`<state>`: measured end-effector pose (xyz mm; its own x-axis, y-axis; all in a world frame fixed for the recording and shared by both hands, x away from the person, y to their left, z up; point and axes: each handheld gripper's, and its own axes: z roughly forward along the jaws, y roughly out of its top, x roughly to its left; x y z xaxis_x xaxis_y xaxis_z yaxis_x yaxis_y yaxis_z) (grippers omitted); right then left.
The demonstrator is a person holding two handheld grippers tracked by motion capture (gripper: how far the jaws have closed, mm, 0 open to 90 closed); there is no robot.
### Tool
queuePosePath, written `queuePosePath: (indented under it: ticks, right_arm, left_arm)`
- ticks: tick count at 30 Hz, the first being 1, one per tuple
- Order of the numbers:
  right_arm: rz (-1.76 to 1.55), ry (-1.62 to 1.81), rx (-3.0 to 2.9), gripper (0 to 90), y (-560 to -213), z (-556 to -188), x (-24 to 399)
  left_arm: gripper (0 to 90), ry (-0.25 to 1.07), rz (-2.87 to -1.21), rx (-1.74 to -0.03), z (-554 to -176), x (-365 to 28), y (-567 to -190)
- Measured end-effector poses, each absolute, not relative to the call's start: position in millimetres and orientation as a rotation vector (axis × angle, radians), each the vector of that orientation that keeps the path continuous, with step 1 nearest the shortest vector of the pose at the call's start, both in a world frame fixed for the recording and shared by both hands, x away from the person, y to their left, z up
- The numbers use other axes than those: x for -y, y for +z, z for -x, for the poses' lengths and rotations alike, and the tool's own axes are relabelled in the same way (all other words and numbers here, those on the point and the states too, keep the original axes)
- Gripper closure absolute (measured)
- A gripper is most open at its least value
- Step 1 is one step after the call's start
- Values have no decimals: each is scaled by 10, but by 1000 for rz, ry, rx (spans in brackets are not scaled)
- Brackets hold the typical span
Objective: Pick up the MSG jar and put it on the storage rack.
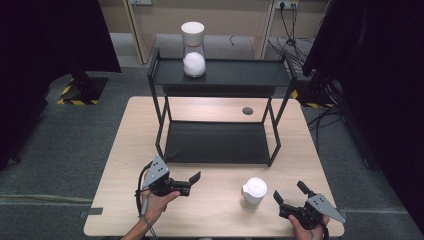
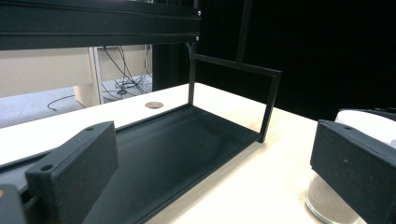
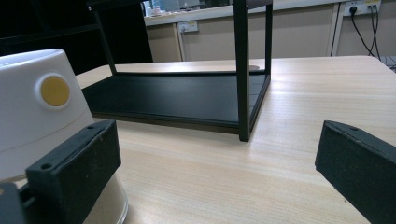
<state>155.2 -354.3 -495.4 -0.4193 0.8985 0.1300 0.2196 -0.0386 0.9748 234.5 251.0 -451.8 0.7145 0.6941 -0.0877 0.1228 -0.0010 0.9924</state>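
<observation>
grey floor (image 1: 60,150), wood counter (image 1: 220,200), black curtains (image 1: 45,40) both sides, beige wall (image 1: 235,20), sockets (image 1: 286,4), cables (image 1: 295,45)

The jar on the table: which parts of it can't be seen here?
- Jar, high view: contents hidden under its white lid.
- Left gripper view: right tong's jaw covers most of the jar; the frame's edge cuts its base.
- Right gripper view: left jaw hides its lower side; left edge cuts it.

Front table strip: bare wood between left gripper (image 1: 192,183) and right gripper (image 1: 290,196), broken only by the white-lidded jar (image 1: 254,190).
Lower shelf (image 1: 215,142): open at the front, passable between the rack posts (image 1: 274,146).
Top shelf (image 1: 235,72): tall jar (image 1: 193,49) stands at left; free to its right.
</observation>
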Motion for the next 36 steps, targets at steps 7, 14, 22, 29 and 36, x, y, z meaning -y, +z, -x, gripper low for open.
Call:
queuePosePath:
  ticks: [7, 14, 22, 29, 36]
  right_arm:
    - [-1185, 1499, -1659, 4, -4954, -1552, 3542]
    - [-1187, 1500, -1655, 4, -4955, -1548, 3548]
    - [-1183, 1507, -1656, 4, -4955, -1549, 3552]
    - [-1179, 1512, -1658, 4, -4956, -1552, 3554]
    - [-1178, 1514, -1657, 4, -4957, -1552, 3553]
  left_arm:
    - [2, 516, -1516, -682, -2297, -2527, -4693]
    - [2, 524, -1540, -683, -2262, -2536, -4839]
    - [4, 545, -1541, -675, -2233, -2563, -4941]
    - [4, 549, -1535, -697, -2198, -2595, -5012]
    - [5, 547, -1528, -701, -2186, -2602, -5040]
